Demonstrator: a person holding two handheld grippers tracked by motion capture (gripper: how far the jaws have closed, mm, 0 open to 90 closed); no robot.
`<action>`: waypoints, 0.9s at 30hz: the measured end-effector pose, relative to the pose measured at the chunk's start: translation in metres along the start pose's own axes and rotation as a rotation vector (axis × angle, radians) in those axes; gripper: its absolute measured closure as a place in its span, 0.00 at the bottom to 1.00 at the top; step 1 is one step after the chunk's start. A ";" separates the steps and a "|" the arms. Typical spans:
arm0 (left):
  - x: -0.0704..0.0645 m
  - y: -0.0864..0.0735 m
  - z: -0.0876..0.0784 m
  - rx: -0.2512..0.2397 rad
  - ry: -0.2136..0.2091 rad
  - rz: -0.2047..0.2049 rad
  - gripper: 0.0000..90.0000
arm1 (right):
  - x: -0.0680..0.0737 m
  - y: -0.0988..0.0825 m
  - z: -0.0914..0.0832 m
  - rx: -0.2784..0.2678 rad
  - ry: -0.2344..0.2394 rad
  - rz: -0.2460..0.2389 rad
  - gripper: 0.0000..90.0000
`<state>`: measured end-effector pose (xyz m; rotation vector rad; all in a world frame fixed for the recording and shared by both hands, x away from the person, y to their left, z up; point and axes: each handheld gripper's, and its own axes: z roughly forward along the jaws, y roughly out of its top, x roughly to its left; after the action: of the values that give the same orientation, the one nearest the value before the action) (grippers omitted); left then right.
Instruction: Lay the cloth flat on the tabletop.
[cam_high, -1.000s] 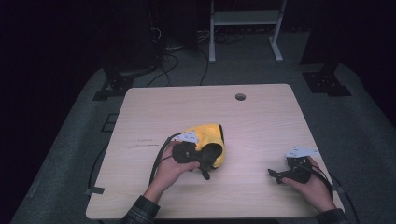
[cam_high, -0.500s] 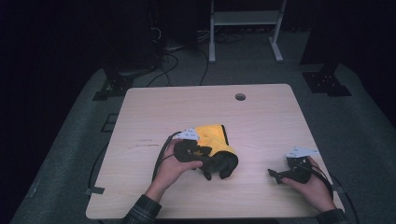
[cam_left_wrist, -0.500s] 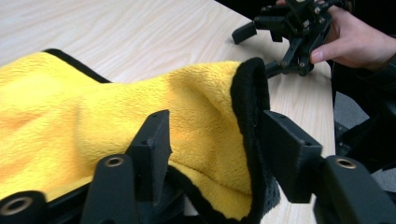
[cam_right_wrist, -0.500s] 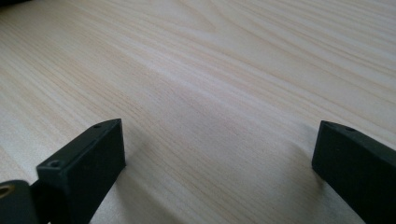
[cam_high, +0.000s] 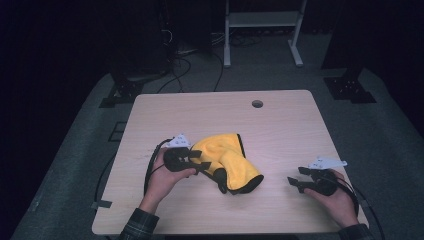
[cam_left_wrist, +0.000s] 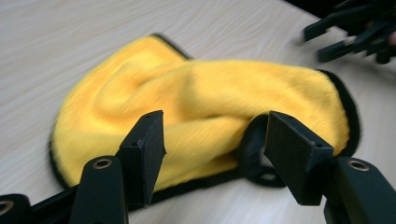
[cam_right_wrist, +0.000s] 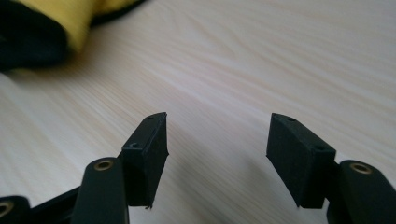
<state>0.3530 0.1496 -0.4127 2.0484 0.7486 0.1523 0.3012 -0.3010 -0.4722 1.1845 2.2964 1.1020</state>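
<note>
The left hand-held gripper (cam_high: 206, 165) has just been opening; its jaws are standing apart, gripping nothing, with the yellow cloth (cam_left_wrist: 205, 107) lying bunched just ahead on the bench (cam_high: 280, 125), apparently released for regrasping. The right hand-held gripper (cam_high: 296, 181) has just been closing partway over bare wood, well apart from the cloth. The surrounding room is lying dark.

The high view looks forward and down on the whole tabletop (cam_high: 280, 125) from above the person's side. The left gripper view sits low, very near the yellow cloth (cam_left_wrist: 205, 102). The right gripper view shares that cloth's edge (cam_right_wrist: 79, 18) at its upper left.
</note>
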 end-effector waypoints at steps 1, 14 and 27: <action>0.001 -0.004 -0.001 0.004 0.005 -0.008 0.41 | 0.003 0.002 -0.001 -0.022 0.020 0.001 0.41; -0.020 -0.039 0.025 0.102 -0.064 -0.005 0.43 | 0.046 0.019 0.013 -0.067 0.231 -0.072 0.39; -0.028 -0.035 0.057 0.132 -0.048 -0.004 0.65 | 0.076 0.031 0.048 0.017 0.271 -0.115 0.36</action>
<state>0.3368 0.1059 -0.4686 2.1672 0.7505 0.0519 0.3003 -0.2059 -0.4752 0.9436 2.5425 1.2688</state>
